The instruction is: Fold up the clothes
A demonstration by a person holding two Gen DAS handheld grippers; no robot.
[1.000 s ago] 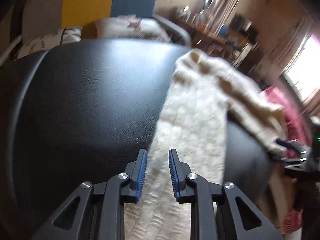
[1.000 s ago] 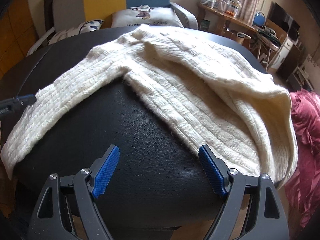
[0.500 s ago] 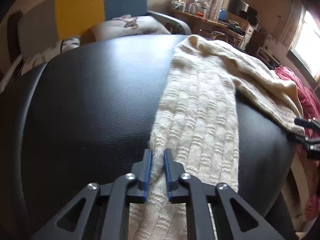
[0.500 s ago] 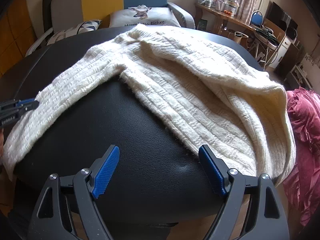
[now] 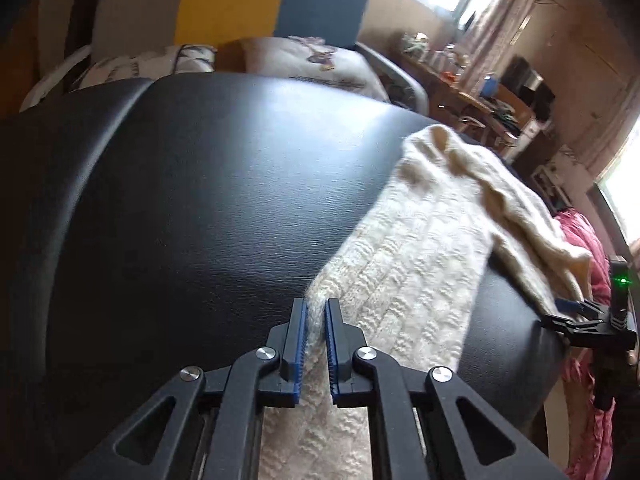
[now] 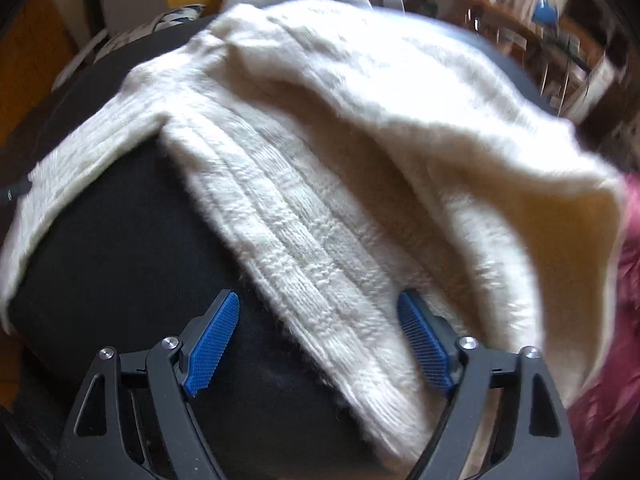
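Cream knit sweater (image 6: 320, 128) spread across black padded table (image 5: 200, 220), one sleeve (image 5: 400, 300) reaching the near left edge. Left gripper (image 5: 316, 312) clenched on that sleeve's edge. Right gripper (image 6: 320, 320) spread wide, jaws just opening further, straddling the near hem without pressing it. Red cloth (image 6: 624, 360) far right.

A glossy black padded worktop (image 5: 208, 208) fills most of the frame. At the top stand grey, yellow and blue panels (image 5: 232, 0), with printed cushions (image 5: 304, 60) below them. A cluttered wooden shelf (image 5: 472, 92) sits upper right; crumpled pink fabric (image 5: 580, 232) lies at the right edge.
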